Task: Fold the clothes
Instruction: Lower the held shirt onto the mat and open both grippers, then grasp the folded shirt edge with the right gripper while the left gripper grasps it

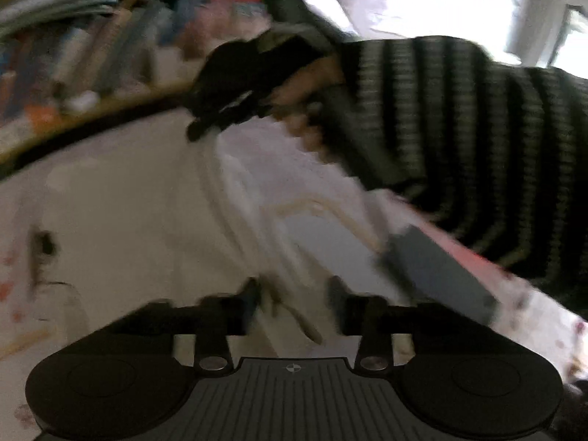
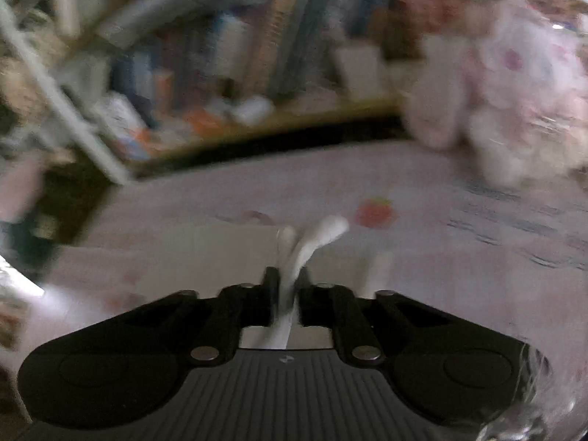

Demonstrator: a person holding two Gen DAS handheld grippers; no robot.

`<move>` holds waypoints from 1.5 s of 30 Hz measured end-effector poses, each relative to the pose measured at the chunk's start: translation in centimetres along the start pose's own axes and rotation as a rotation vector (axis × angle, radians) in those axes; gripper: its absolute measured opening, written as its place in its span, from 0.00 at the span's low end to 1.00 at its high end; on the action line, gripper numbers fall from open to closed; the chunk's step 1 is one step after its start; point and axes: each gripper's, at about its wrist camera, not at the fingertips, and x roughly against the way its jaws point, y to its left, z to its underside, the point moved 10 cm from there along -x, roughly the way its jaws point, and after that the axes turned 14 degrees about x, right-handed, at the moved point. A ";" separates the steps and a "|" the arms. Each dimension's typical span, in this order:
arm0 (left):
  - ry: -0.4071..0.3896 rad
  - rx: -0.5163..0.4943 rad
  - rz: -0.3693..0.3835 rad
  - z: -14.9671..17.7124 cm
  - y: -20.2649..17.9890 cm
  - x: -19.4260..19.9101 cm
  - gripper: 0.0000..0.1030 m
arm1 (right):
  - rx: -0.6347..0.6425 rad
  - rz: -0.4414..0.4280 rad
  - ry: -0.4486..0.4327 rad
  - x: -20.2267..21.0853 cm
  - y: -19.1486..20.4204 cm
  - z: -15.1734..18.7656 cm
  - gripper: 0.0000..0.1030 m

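A white garment (image 1: 279, 183) lies on the pale bedsheet in the blurred left wrist view. My left gripper (image 1: 294, 294) is open just above its near folds, with cloth between the spread fingers. My right gripper (image 1: 217, 117) shows at the garment's far end, held by a hand in a striped sleeve. In the right wrist view my right gripper (image 2: 288, 283) is shut on a bunched white edge of the garment (image 2: 312, 242), which sticks up between the fingers.
A grey flat object (image 1: 437, 275) lies on the bed at the right. A low shelf of books (image 2: 228, 73) runs along the far side of the bed. A pink plush toy (image 2: 507, 99) sits at the far right. The sheet (image 2: 477, 250) has a printed pattern.
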 end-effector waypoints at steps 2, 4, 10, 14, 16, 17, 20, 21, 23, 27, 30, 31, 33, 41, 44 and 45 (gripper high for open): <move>0.009 -0.038 0.068 0.6 -0.9 0.7 0.60 | -0.011 0.063 0.047 -0.3 -1.1 1.3 0.23; -0.005 -0.057 0.108 1.1 -1.1 2.0 0.63 | -0.043 0.034 0.052 0.6 -1.3 2.5 0.23; -0.082 0.128 -0.093 2.9 6.7 6.1 0.64 | -0.041 -0.024 0.053 7.3 0.8 6.9 0.24; -0.054 0.255 -0.245 6.6 11.9 7.7 0.64 | 0.039 -0.053 0.114 11.6 4.9 11.7 0.24; -0.054 0.316 -0.253 7.4 13.0 8.1 0.64 | 0.078 -0.063 0.134 12.9 6.8 13.9 0.24; -0.059 0.348 -0.250 7.8 13.3 8.3 0.64 | 0.075 -0.065 0.144 13.1 7.4 14.8 0.24; -0.075 0.447 -0.239 8.9 14.1 8.6 0.64 | 0.045 -0.065 0.170 12.4 8.6 16.6 0.24; -0.079 0.461 -0.239 8.6 14.5 8.5 0.64 | 0.032 -0.064 0.176 12.0 8.9 17.1 0.23; -0.086 0.470 -0.251 8.5 15.0 8.3 0.64 | 0.042 -0.071 0.165 11.4 9.3 17.1 0.07; -0.085 0.446 -0.264 8.3 15.2 7.8 0.64 | 0.038 -0.122 0.066 14.1 9.3 14.5 0.06; -0.072 0.446 -0.252 8.6 14.9 7.4 0.64 | 0.025 -0.085 0.060 15.3 8.3 13.6 0.05; -0.066 0.449 -0.247 8.7 14.8 7.2 0.64 | 0.031 -0.051 0.133 13.9 7.8 14.7 0.05; -0.054 0.454 -0.238 8.9 14.7 6.8 0.63 | 0.044 -0.004 0.200 12.4 7.3 15.9 0.05; -0.047 0.615 -0.195 8.9 16.2 6.1 0.56 | -0.029 -0.012 0.127 12.6 6.9 14.2 0.35; -0.044 0.701 -0.163 8.9 16.8 5.7 0.31 | -0.032 0.017 0.162 11.5 6.7 15.0 0.35; -0.043 0.730 -0.152 8.8 17.0 5.6 0.26 | -0.031 0.028 0.177 11.1 6.6 15.5 0.35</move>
